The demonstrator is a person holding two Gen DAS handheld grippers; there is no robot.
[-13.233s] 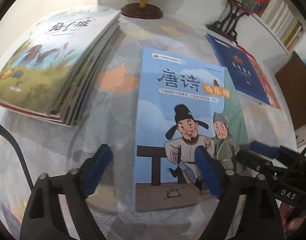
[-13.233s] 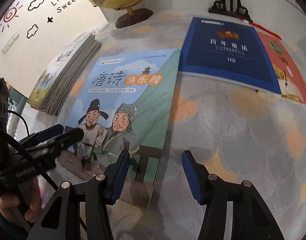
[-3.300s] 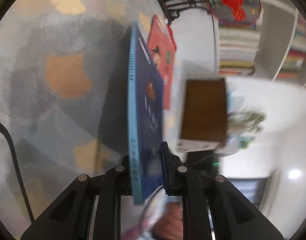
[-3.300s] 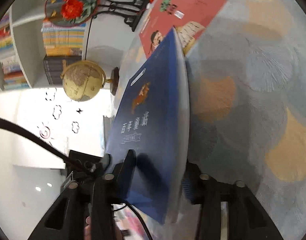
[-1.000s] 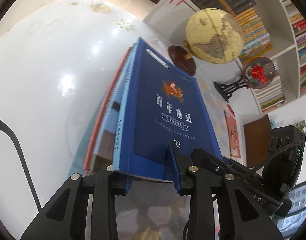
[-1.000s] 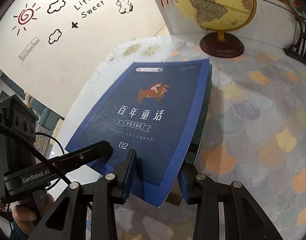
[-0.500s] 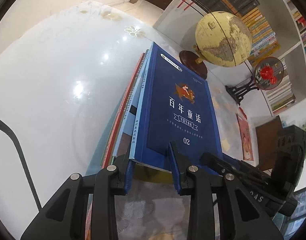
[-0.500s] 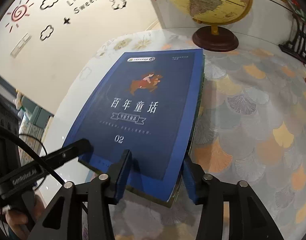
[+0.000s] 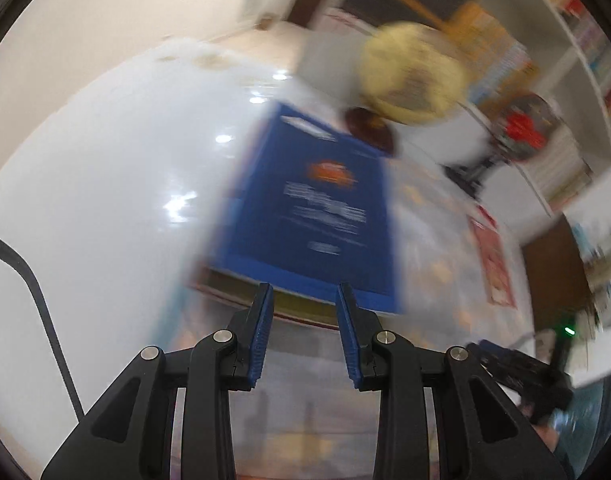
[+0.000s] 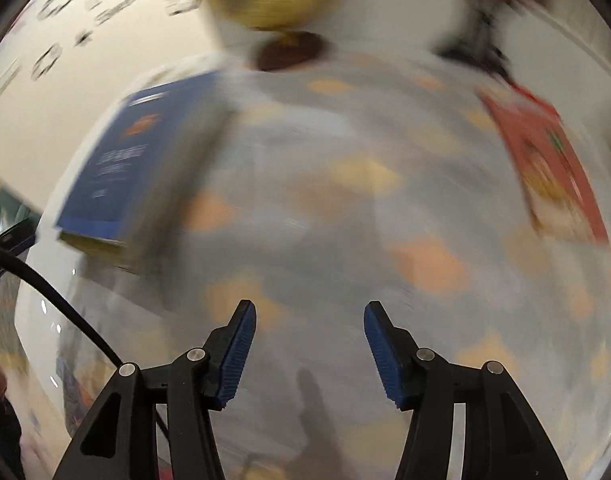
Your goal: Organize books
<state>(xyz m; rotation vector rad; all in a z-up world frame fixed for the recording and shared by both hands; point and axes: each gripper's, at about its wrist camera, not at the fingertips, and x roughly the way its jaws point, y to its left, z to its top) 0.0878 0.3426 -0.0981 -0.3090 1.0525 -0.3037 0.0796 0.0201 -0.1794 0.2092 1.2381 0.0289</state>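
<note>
You had two loose books in view: the dark blue book lay flat on top of the stack near the globe, and one red book lay well apart across the patterned tabletop. Blur hid the titles and the stack's count. Your left gripper stood narrowly parted, grasping nothing, just short of the stack. Your right gripper had just been opening, empty. Bookshelves lined the wall.

Cream wall, white bookshelves, glossy pale floor reflecting ceiling lights
</note>
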